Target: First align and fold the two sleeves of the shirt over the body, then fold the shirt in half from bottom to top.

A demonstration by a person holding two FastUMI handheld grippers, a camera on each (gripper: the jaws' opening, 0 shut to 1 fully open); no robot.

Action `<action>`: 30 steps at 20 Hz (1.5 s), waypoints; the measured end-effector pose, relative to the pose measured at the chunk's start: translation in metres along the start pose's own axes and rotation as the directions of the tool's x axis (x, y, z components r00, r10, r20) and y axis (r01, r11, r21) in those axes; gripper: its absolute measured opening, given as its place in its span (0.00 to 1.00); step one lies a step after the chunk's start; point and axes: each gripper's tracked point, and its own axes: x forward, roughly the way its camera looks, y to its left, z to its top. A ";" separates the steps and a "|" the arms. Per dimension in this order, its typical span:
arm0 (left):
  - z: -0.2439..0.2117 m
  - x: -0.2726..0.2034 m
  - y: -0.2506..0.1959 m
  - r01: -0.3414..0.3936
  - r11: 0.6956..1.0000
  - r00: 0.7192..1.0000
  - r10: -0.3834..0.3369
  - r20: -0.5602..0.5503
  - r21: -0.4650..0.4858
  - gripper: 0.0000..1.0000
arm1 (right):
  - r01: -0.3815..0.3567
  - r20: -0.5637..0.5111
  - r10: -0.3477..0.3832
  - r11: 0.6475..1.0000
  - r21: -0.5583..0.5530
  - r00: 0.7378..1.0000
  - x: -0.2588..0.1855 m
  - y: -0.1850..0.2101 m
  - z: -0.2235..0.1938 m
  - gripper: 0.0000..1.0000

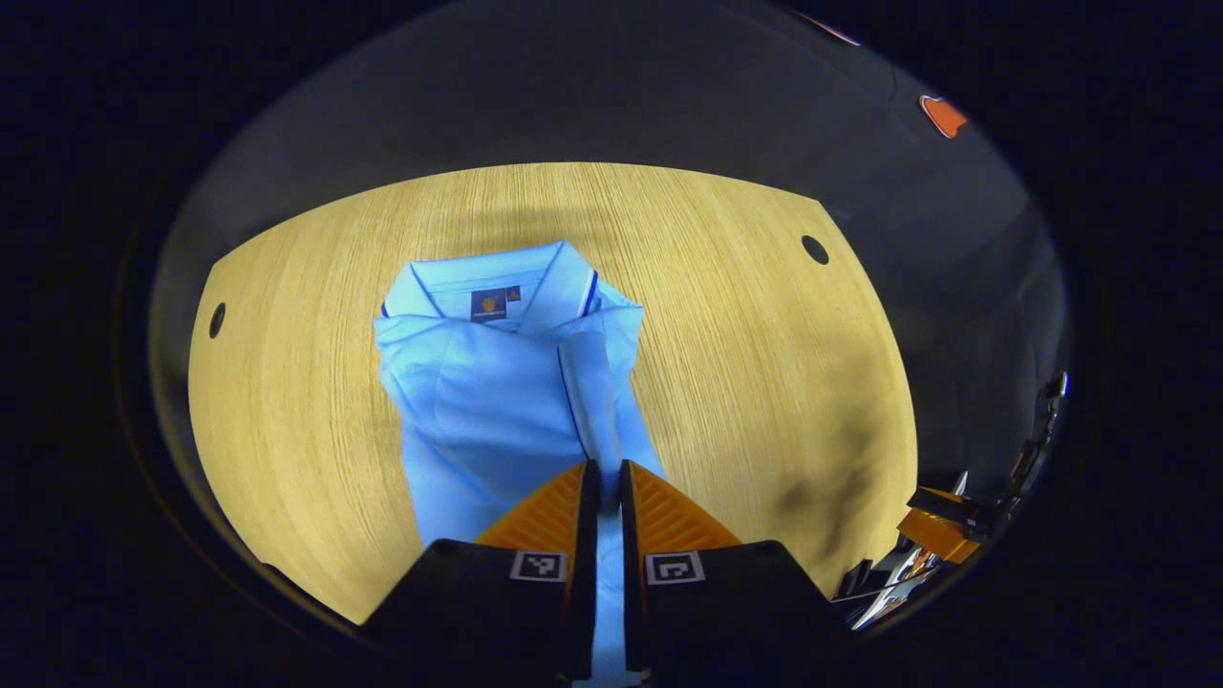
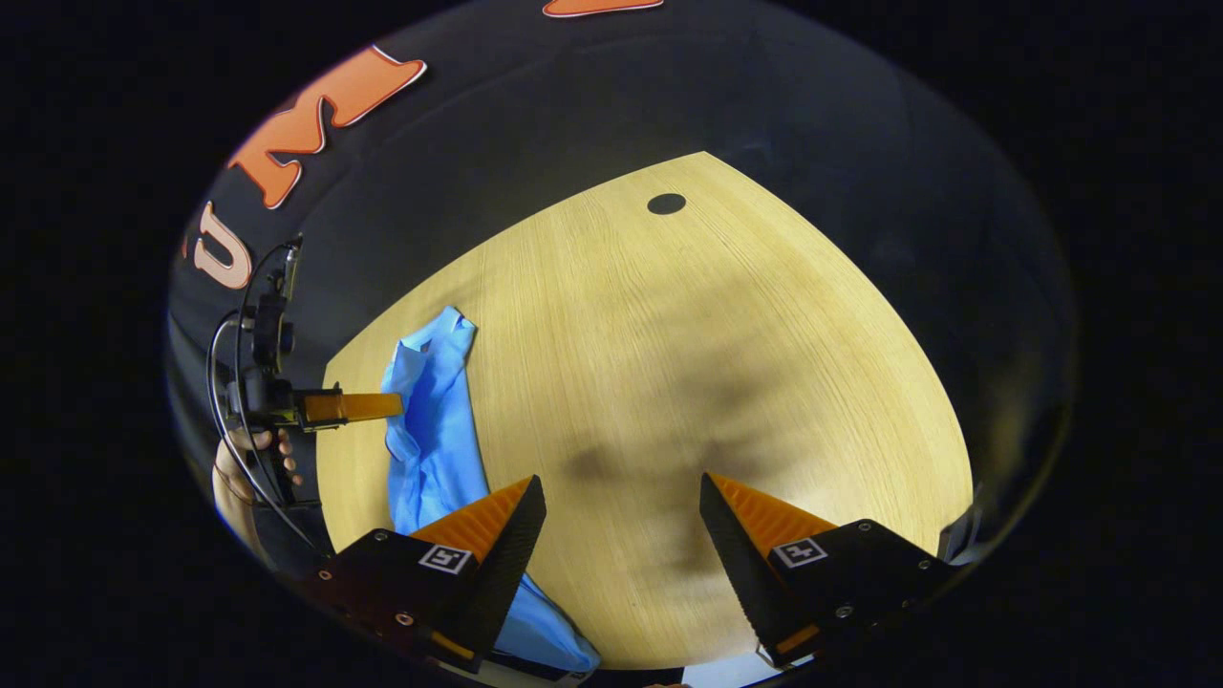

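Left gripper view, shirt: the shirt (image 1: pixel 506 401) lies on the table (image 1: pixel 745 382) straight ahead of the left gripper (image 1: pixel 609 478), collar at the far end, hem end running back under the fingers.
Left gripper view, sleeves: both appear folded in over the body; one sleeve strip lies along the middle, ending just ahead of the fingertips. The bundle looks narrow and fairly even.
Left gripper view, left gripper: fingers pressed nearly together with a thin band of cloth between them, so it is judged to be pinching the shirt near its lower part.
Right gripper view, right gripper: the right gripper (image 2: pixel 621 502) has its fingers spread wide, with bare table between them and nothing held.
Right gripper view, shirt: lies off to the left of the fingers, its near end passing under the left-hand finger.
Right gripper view, other tool: the left gripper shows farther off to the left, held by a hand (image 2: pixel 250 459), its tip at the shirt's edge.
Progress: sleeve folds look done; the bottom-to-top fold is not yet made, since the shirt lies at full length.
Left to do: the right gripper probably must take the hem too, then both carry it up to the collar.
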 end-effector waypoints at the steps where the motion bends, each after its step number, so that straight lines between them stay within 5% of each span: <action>1: -0.002 -0.002 -0.002 0.015 1.000 1.000 -0.015 0.006 0.000 0.28 | 0.012 -0.001 -0.012 1.000 -0.014 1.000 0.000 -0.001 -0.002 0.98; 4: -0.004 -0.009 -0.006 0.043 0.999 0.999 -0.043 0.032 -0.003 0.53 | -0.008 -0.012 0.008 1.000 -0.017 1.000 0.001 0.016 -0.005 0.98; 6: -0.006 -0.018 0.000 0.032 0.999 0.998 -0.033 0.055 0.013 1.00 | -0.005 -0.015 0.004 0.999 -0.045 1.000 0.001 0.024 -0.009 0.98; 12: -0.047 -0.075 0.046 -0.037 0.997 0.993 0.030 0.114 0.061 1.00 | -0.014 -0.056 0.006 0.988 -0.151 0.998 0.005 0.067 -0.038 0.98; 19: -0.141 -0.120 0.102 -0.043 0.998 0.996 0.048 0.081 -0.055 1.00 | 0.012 -0.156 -0.063 0.951 -0.308 0.986 0.003 0.090 -0.110 0.98; 30: -0.275 -0.130 0.132 -0.114 0.989 0.988 0.103 -0.111 -0.097 1.00 | 0.032 -0.353 -0.173 0.928 -0.371 0.920 -0.007 0.081 -0.238 0.99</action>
